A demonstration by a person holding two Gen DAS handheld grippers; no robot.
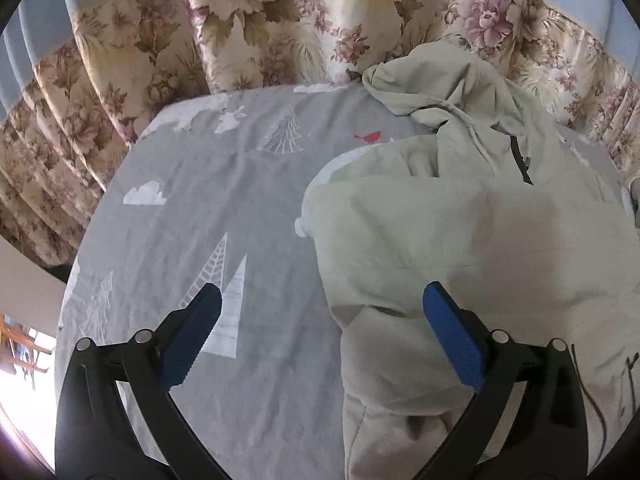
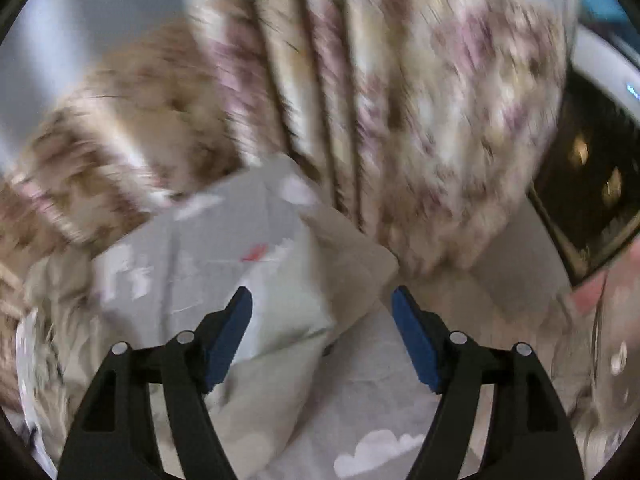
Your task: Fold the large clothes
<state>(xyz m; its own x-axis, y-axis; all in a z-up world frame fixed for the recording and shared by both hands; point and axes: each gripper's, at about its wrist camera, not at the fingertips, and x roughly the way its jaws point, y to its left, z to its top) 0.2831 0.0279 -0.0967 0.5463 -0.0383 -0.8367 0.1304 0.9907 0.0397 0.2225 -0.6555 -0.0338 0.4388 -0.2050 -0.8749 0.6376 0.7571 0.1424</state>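
Observation:
A pale beige hooded jacket (image 1: 460, 224) with a dark zipper lies partly folded on the right half of a grey printed bed sheet (image 1: 208, 208). Its hood is bunched at the far edge. My left gripper (image 1: 322, 296) hangs open above the jacket's near left edge, one blue pad over bare sheet and the other over the cloth, holding nothing. The right wrist view is blurred by motion. There my right gripper (image 2: 322, 296) stands open with nothing between its fingers, above a corner of the pale garment (image 2: 288, 320) and the grey sheet (image 2: 360, 420).
Floral curtains (image 1: 248, 32) hang close behind the bed's far edge and appear again as curtains (image 2: 420, 120) in the right wrist view. A dark framed object (image 2: 592, 184) stands at the far right. The bed's left edge drops off near a bright doorway (image 1: 24, 352).

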